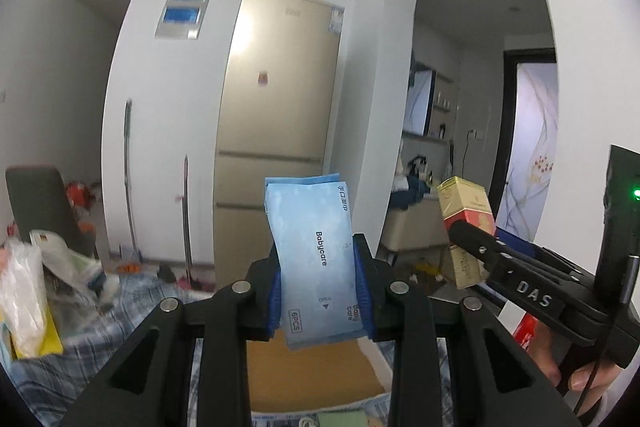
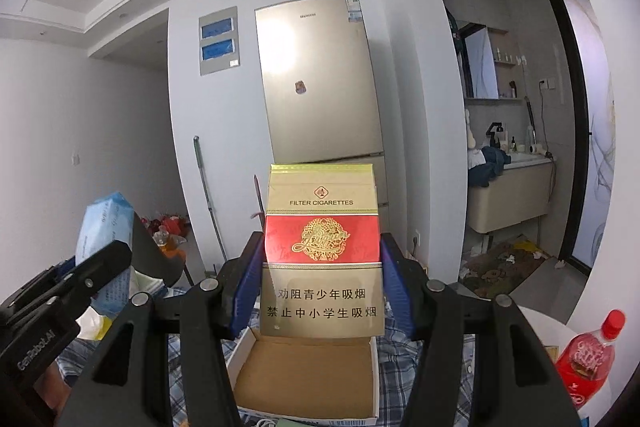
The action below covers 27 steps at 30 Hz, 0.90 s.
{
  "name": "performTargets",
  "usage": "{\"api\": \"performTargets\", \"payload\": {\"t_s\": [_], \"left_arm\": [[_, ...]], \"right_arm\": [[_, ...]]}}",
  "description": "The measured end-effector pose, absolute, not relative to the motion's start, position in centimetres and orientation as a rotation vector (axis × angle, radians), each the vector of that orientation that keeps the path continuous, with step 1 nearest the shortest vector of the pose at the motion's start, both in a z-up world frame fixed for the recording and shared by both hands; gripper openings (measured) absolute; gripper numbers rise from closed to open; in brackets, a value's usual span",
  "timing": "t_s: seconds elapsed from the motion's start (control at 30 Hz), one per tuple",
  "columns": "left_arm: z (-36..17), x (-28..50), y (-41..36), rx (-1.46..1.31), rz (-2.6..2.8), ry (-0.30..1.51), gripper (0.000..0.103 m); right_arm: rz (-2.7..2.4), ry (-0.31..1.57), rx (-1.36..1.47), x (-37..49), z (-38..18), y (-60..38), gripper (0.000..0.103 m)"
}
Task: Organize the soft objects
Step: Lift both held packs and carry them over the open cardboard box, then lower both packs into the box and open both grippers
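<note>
Two tools were raised side by side, each clenched on something. The left tool [image 1: 318, 283], black with ribbed blue pads, pinched a soft pale-blue wipes packet [image 1: 314, 259] by its long edges; the thin plastic pack stood upright between the pads, glossy and slightly bowed, printed "Babycare". The right tool [image 2: 322, 281], of the same make, gripped a stiff rectangular cigarette pack [image 2: 322, 255] by its narrow sides, gold card with a red band and an ornate gold crest, its flip lid uppermost. Both packs hung in the air above an open cardboard box [image 2: 304, 371], shallow, plain brown inside with white walls. The box lay on a blue-and-white checked cloth [image 2: 394, 355] spread over the surface below. At the left of that cloth sat a heap of crumpled clear plastic bags [image 1: 24, 307]; at the right a red drink bottle [image 2: 592, 351] with a red cap stood on a white round counter [image 2: 540, 323]. Beyond, a tall champagne-coloured fridge [image 2: 320, 83] with a smooth metallic door stood against the white wall, and a mop handle [image 2: 208, 203] leaned beside it.
</note>
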<state>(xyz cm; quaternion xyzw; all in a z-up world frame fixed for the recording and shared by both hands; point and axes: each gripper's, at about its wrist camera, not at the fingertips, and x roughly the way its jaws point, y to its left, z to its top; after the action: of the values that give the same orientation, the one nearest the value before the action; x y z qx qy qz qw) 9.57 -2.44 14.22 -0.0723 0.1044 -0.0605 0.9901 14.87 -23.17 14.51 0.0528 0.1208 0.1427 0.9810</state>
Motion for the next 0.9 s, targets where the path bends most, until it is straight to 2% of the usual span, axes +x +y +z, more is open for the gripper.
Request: {"api": "performTargets", "payload": {"t_s": [0.37, 0.9], "left_arm": [[6.9, 15.6, -2.2, -0.125, -0.078, 0.489, 0.032], [-2.7, 22.6, -0.3, -0.114, -0.073, 0.709, 0.032]], "right_arm": [[0.291, 0.414, 0.082, 18.7, 8.9, -22.1, 0.055], [0.304, 0.689, 0.053, 24.7, -0.9, -20.5, 0.055]]}}
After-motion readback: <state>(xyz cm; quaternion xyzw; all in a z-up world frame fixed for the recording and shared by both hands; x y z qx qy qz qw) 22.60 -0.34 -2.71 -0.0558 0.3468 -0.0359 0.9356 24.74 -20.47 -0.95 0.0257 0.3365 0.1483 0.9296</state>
